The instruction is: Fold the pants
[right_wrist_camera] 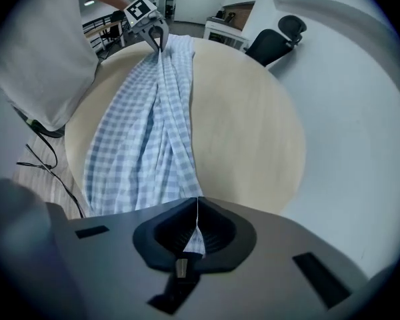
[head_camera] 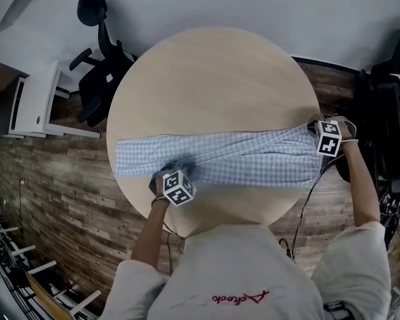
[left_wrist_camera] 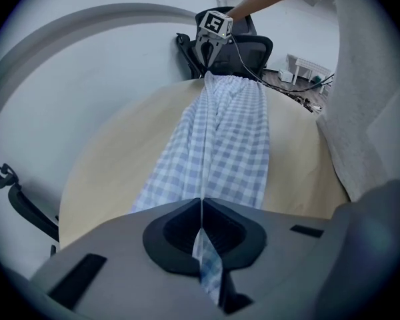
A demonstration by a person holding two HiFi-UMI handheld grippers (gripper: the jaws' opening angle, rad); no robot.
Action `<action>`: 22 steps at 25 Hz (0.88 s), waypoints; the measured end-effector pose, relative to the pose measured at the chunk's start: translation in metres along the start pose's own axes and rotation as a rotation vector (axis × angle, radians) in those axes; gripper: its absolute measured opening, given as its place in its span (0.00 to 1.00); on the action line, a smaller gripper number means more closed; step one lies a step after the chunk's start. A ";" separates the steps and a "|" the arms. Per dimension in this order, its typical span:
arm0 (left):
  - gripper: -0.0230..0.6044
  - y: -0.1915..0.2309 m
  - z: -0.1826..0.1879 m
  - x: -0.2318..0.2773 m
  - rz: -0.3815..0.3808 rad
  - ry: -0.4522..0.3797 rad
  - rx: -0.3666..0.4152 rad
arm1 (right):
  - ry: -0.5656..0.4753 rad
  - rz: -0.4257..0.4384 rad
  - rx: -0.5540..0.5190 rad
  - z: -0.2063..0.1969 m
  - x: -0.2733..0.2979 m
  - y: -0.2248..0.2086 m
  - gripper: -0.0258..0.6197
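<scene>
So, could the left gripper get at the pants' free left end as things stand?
Probably, but not while gripping: the left gripper is shut on the pants partway along; the free end lies flat on the table beside it, nothing between.

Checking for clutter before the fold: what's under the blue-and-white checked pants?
Only the round light wooden table shows around the blue-and-white checked pants, which lie across it. Whatever is directly beneath the cloth is covered and cannot be seen; only the cloth's own folds show.
</scene>
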State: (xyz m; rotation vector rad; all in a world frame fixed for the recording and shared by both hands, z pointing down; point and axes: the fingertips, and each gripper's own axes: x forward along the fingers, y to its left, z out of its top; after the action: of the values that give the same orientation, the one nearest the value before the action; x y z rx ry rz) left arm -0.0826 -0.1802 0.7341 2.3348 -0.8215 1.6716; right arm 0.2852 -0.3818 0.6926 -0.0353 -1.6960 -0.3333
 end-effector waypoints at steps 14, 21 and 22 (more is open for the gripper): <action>0.09 -0.023 0.003 -0.004 0.004 0.006 0.042 | -0.030 -0.073 0.162 -0.025 0.013 0.015 0.09; 0.09 -0.023 0.001 0.000 0.003 0.029 0.001 | -0.001 0.030 0.087 -0.022 0.048 -0.010 0.21; 0.09 -0.022 0.001 0.000 0.004 0.033 0.000 | 0.013 0.066 0.075 -0.023 0.051 -0.012 0.22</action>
State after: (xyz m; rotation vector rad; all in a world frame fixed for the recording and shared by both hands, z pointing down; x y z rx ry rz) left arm -0.0704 -0.1617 0.7383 2.3010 -0.8201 1.7064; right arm 0.2970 -0.4080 0.7429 -0.0337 -1.6889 -0.2197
